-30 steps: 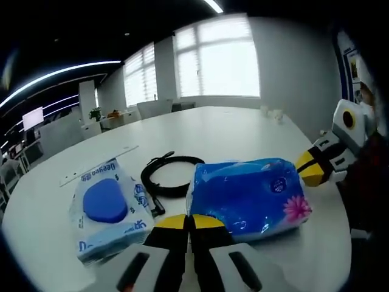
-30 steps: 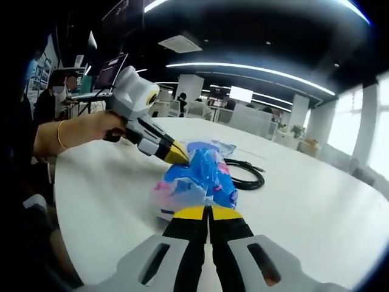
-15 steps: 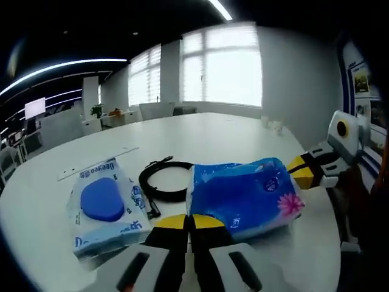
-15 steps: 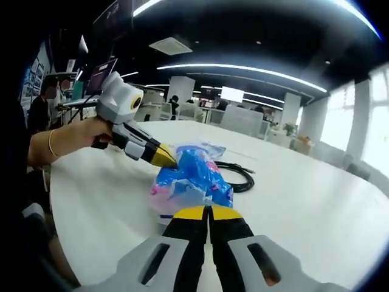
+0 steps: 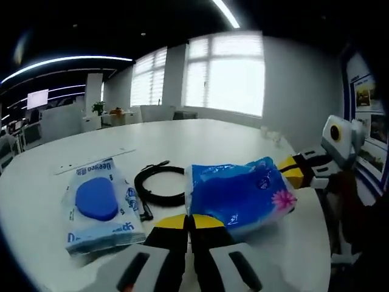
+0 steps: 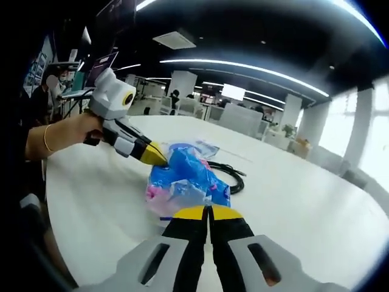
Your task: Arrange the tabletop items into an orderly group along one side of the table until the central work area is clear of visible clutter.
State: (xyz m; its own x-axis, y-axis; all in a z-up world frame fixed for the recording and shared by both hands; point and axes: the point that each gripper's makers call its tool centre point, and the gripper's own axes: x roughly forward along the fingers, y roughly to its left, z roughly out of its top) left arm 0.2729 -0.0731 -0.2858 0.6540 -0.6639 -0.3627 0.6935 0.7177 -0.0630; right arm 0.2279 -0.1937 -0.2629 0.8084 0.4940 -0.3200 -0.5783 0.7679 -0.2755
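A blue tissue pack (image 5: pixel 237 194) lies on the white table (image 5: pixel 231 137). A black coiled cable (image 5: pixel 159 185) is to its left, then a wet-wipes pack (image 5: pixel 97 204) with a blue lid. My left gripper (image 5: pixel 188 222) is shut, with its tips at the tissue pack's near edge. My right gripper (image 5: pixel 290 172) comes in from the right, shut, with its yellow tips against the pack's end. In the right gripper view, the right gripper (image 6: pixel 208 213) sits shut before the tissue pack (image 6: pixel 182 179). The left gripper (image 6: pixel 155 155) touches the pack's left side, and the cable (image 6: pixel 230 176) lies behind it.
A thin clear ruler (image 5: pixel 94 160) lies beyond the wipes pack, and small white items (image 5: pixel 270 131) stand near the far edge. A person's hand (image 6: pixel 70 131) holds the left gripper. The table (image 6: pixel 304 207) stretches bare to the right. Office desks and chairs stand beyond.
Both views have shifted a little with the hands. The right gripper's tips have crept slightly closer along the tissue pack's end. Both grippers stay shut, and the items lie as before.
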